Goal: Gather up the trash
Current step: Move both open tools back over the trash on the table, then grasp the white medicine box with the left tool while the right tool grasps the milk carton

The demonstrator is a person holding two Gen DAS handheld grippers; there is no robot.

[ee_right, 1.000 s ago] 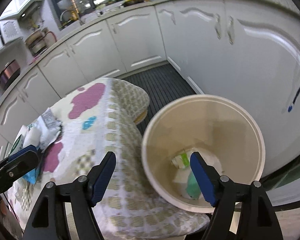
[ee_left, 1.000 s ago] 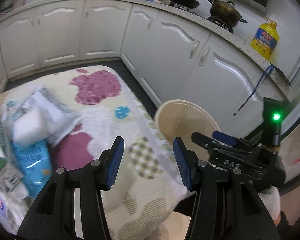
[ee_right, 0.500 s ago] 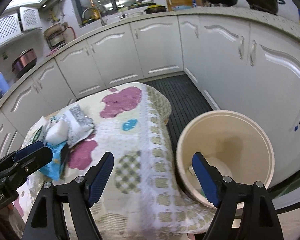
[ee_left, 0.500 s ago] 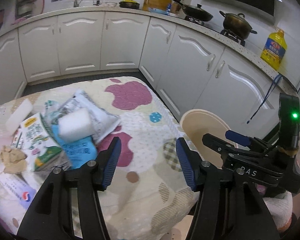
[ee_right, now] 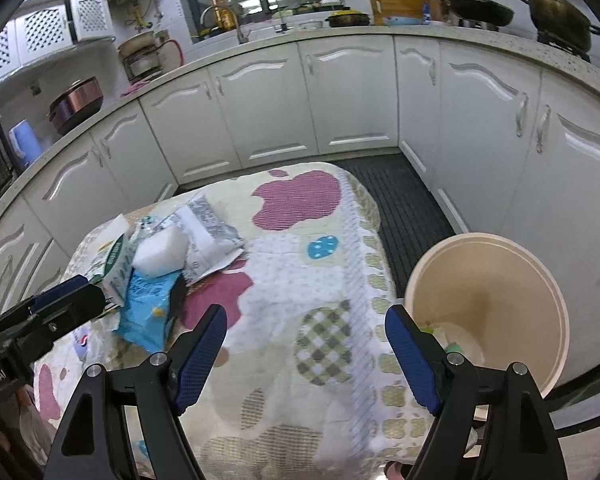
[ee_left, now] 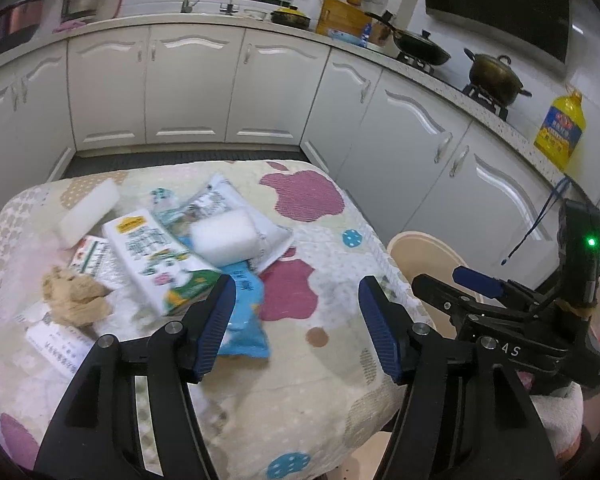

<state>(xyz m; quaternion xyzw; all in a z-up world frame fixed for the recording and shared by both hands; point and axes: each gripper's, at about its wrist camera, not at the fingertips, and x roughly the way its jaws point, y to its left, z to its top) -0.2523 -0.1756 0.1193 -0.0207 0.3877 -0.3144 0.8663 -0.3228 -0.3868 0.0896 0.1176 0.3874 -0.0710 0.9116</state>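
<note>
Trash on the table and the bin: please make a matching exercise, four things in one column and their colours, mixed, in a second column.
Things:
1. crumpled paper ball
2. flat snack wrapper
3. foam block
4. trash bin

Colours:
A. white
B. cream
C. tan
D. light blue

Pairs: 1-C, 2-D, 3-A, 4-B

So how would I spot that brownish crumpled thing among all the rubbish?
Start at the table with the apple-patterned cloth and go to the pile of wrappers on its left side. At the pile's near-left edge, beside the white and green carton, sits the crumpled brown paper wad. It is the only tan, scrunched lump; its neighbours are flat packets or white blocks.
</note>
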